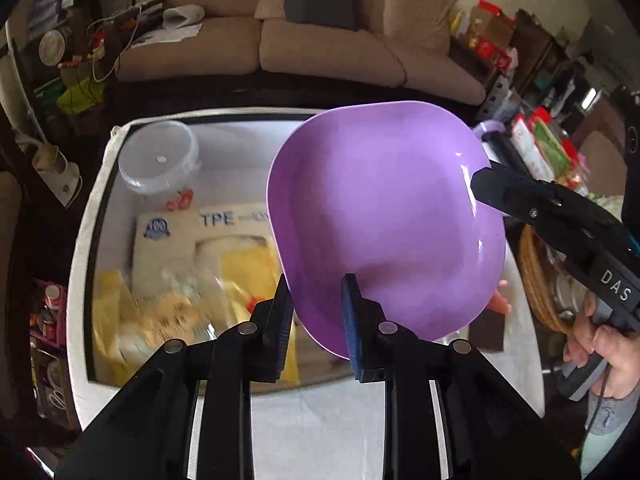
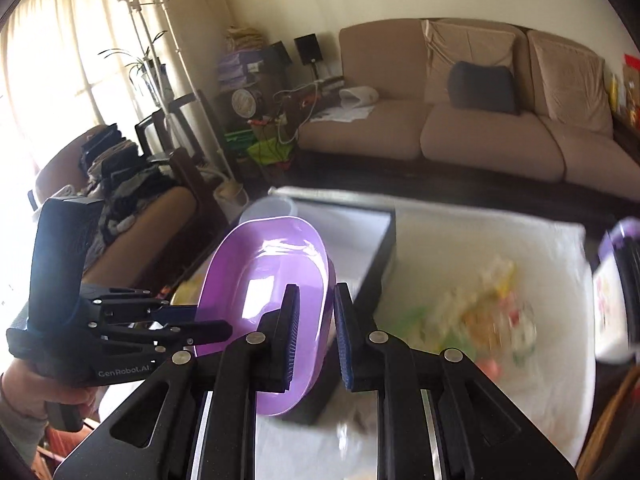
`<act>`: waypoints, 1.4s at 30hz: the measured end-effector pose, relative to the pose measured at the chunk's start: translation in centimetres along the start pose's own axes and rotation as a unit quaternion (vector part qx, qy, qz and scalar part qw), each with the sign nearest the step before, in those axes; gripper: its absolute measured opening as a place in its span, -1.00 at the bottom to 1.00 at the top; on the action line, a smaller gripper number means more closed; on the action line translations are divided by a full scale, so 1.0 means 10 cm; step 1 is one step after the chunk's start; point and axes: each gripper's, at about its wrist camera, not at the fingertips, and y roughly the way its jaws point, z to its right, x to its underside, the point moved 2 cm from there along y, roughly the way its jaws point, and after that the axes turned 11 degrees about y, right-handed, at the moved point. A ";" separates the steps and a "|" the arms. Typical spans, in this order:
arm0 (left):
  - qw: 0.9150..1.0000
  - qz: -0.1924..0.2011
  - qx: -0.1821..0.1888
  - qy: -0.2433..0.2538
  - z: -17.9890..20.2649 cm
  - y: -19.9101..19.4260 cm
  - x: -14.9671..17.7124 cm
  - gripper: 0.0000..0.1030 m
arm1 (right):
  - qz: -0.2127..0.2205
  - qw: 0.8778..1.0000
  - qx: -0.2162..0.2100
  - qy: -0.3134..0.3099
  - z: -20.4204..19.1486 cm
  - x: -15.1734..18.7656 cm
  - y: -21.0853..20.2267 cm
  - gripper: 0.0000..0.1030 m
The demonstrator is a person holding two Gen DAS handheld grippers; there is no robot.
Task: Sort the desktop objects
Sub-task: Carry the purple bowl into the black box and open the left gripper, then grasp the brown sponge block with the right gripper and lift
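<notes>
A purple plastic bowl (image 1: 384, 216) is held up above the table, tilted, its inside facing the left wrist camera. My left gripper (image 1: 318, 312) is shut on its near rim. My right gripper (image 2: 316, 332) is shut on its other rim; it also shows in the left wrist view (image 1: 480, 184) at the bowl's right edge. The bowl appears in the right wrist view (image 2: 260, 292) with the left gripper (image 2: 208, 320) at its left. A white-lined box (image 1: 224, 144) below holds a clear round tub (image 1: 160, 160), a TPE glove packet (image 1: 192, 240) and yellow bags (image 1: 248, 264).
A white cloth (image 2: 520, 240) covers the table (image 1: 312, 416). Blurred small colourful items (image 2: 480, 312) lie on it. A woven basket (image 1: 536, 280) stands at the right edge, a purple-lidded container (image 2: 616, 280) nearby. A brown sofa (image 1: 320, 40) is beyond the table.
</notes>
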 end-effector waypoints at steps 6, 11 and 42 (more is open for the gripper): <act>0.999 0.000 -0.046 0.010 -0.60 0.71 -0.57 -0.57 | -0.010 0.999 0.012 0.031 0.23 -0.55 1.14 -0.67; 0.996 -0.025 -0.080 0.038 -0.72 1.47 -0.78 -0.57 | -0.021 0.998 0.042 0.031 0.51 -0.63 1.83 -0.66; 0.998 0.019 -0.053 0.008 -0.70 0.71 -0.15 0.17 | -0.065 0.993 0.087 -0.049 0.74 0.02 1.11 -0.35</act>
